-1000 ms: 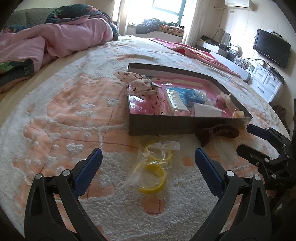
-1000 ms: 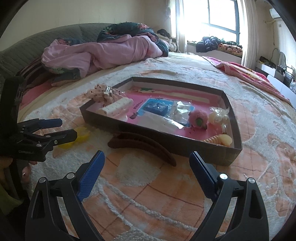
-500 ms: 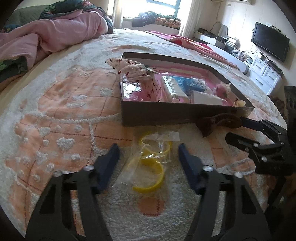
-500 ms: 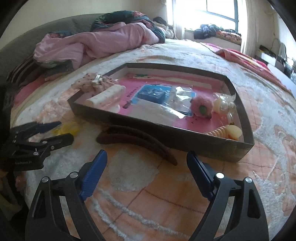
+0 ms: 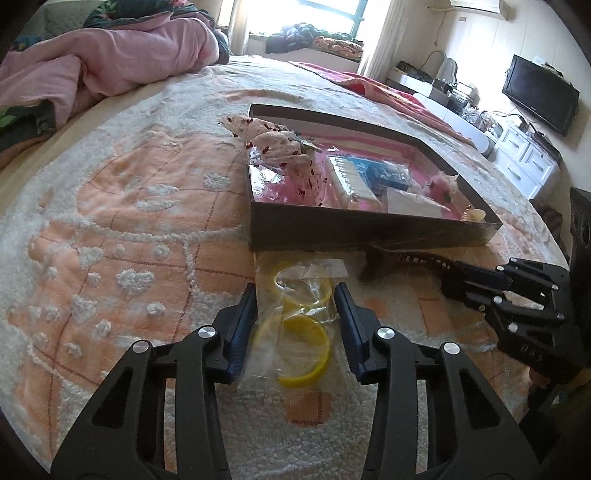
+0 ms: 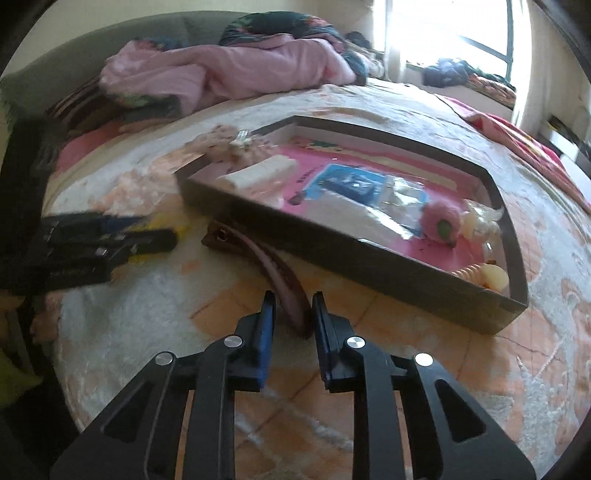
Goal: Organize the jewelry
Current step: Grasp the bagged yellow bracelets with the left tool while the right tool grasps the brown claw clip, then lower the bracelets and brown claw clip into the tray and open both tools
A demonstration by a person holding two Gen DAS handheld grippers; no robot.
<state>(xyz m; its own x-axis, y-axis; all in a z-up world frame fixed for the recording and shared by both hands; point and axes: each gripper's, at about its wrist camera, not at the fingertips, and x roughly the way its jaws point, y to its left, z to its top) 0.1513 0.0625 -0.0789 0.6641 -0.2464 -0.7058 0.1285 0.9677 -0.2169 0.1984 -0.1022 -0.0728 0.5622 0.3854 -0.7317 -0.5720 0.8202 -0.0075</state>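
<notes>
Nearest in the left wrist view, the left tool (image 5: 295,314) points down at the bed's tufted cover (image 5: 122,236), and its jaws are closing around a clear bag (image 5: 295,314) of yellow bangles (image 5: 306,350). The blue pads stand against the two edges of the bag, which lies flat on the cover; whether they press it yet I cannot tell.

In the right wrist view, the right tool (image 6: 291,314) is also closing, with the near end of a curved brown hair clip (image 6: 269,266) between its pads. The pads sit just beside the clip's sides, and a firm pinch cannot be made out. The clip lies on the cover, running away from the tool toward the box. From the left view the same clip shows beside the right tool's fingertips, just in front of the box wall.

Just beyond the bag and the clip stands a shallow dark box (image 5: 369,229) with a pink floor. Inside it lie a spotted fabric bow (image 5: 280,147) hanging over the left corner, a white clip (image 6: 258,173), a blue card in plastic (image 6: 351,184), a pink fuzzy piece (image 6: 441,221), and a cream coil tie (image 6: 480,275) in the near right corner.

Farther back, a pink quilt (image 5: 110,62) is heaped at the head of the bed. A window (image 6: 461,29) glares behind it, and a television (image 5: 539,94) hangs on the right wall.
</notes>
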